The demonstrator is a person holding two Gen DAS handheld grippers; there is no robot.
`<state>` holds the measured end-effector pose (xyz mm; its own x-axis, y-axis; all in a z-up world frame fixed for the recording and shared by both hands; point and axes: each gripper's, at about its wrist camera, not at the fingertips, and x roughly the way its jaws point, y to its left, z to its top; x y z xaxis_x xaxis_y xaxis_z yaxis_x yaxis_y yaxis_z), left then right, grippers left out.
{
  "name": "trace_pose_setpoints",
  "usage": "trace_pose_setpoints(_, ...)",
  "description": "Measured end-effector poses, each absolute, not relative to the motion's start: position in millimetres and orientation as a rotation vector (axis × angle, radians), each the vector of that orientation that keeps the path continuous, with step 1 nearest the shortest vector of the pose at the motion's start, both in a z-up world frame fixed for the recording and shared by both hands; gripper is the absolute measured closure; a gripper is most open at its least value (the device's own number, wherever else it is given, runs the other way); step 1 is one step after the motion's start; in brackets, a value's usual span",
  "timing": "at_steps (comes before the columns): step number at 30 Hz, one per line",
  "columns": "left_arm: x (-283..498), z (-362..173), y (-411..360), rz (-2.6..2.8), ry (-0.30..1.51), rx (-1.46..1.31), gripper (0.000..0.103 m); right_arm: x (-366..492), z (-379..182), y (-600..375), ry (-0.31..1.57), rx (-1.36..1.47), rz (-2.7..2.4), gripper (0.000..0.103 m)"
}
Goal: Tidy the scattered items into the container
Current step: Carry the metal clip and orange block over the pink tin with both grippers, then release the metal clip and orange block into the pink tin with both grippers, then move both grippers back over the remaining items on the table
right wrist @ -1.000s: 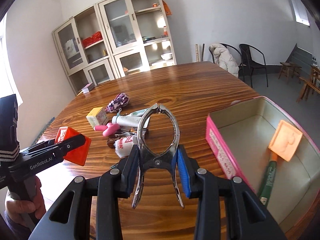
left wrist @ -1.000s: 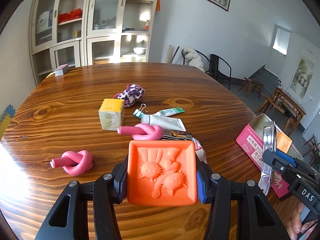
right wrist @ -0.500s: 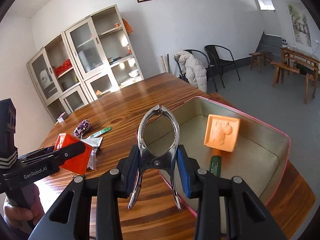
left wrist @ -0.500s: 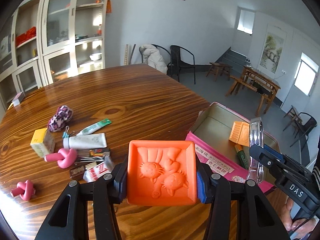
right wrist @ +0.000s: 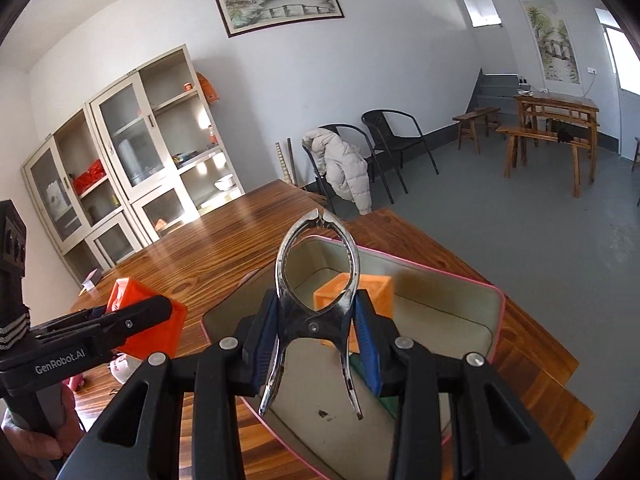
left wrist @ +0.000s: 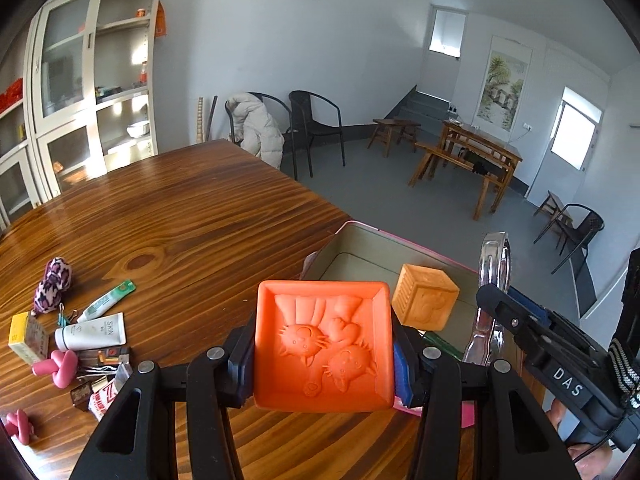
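Both hands are carrying something toward the pink-rimmed tin [left wrist: 362, 227] sitting at the table's near corner, and what matters now is which load is actually over the opening. The right gripper [right wrist: 316, 334] is pinching a chrome spring clamp [right wrist: 316, 276] at its pivot, fingers set narrow around it, and the clamp's long axis is running straight ahead along the fingers, nose pointing away toward the tin's far rim. It is hanging above the tin's bare floor, so that hand is looking the better placed to let go first. The left gripper [left wrist: 324, 340] is holding an orange cat-embossed block [left wrist: 324, 340] by its two side faces, fingers at a middling width, and the block is hovering by the tin's near-left wall, with the opening lying ahead and to the right of it. A second orange block [left wrist: 425, 300] is already resting inside, with a green tube [left wrist: 440, 345] lying beside it, so each drop is wanting the clear floor nearer the person. The remaining clutter, a white tube [left wrist: 91, 332] among it, is lying well apart on the table [left wrist: 192, 216], off to the left.
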<state>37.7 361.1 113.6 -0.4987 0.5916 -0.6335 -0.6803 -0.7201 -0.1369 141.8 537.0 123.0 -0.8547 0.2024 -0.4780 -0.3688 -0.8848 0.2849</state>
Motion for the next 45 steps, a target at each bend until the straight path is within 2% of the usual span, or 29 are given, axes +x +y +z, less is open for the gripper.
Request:
trace_pose_setpoints(7,26.8,111.7,396.7,2.121,0.151,-0.890,0.048,143.7,112.8,546.7,0.513,-0.673,2.640,0.062)
trace_pose_setpoints(8,25.9,110.4,401.3,2.109,0.146,-0.898,0.046,144.3,112.2,547.9,0.518,-0.672,2.633,0.058)
trace_pose_setpoints(9,24.9,109.5,404.3,2.104,0.139,-0.905,0.033,145.6,112.1,549.0,0.521,-0.666,2.627,0.049)
trace_pose_setpoints(10,24.6,109.2,405.7,2.107,0.128,-0.908,0.013,146.8,112.4,550.1,0.522,-0.656,2.620,0.044)
trace_pose_setpoints(11,25.2,109.6,405.3,2.115,0.112,-0.902,0.007,148.1,112.7,550.8,0.522,-0.644,2.615,0.035)
trace_pose_setpoints(12,26.7,110.2,403.6,2.124,0.092,-0.888,0.001,149.1,113.4,551.0,0.519,-0.630,2.611,0.031)
trace_pose_setpoints(18,25.1,109.4,394.8,2.139,0.078,-0.906,0.001,149.5,112.9,551.7,0.533,-0.618,2.611,0.025)
trace_pose_setpoints(31,12.6,102.4,336.5,2.254,0.002,-0.976,0.001,142.2,112.1,530.3,0.576,-0.646,2.674,0.022)
trace_pose_setpoints(45,-6.8,104.3,221.9,2.455,-0.093,-1.000,0.001,100.3,121.3,448.3,0.505,-0.756,2.846,0.019)
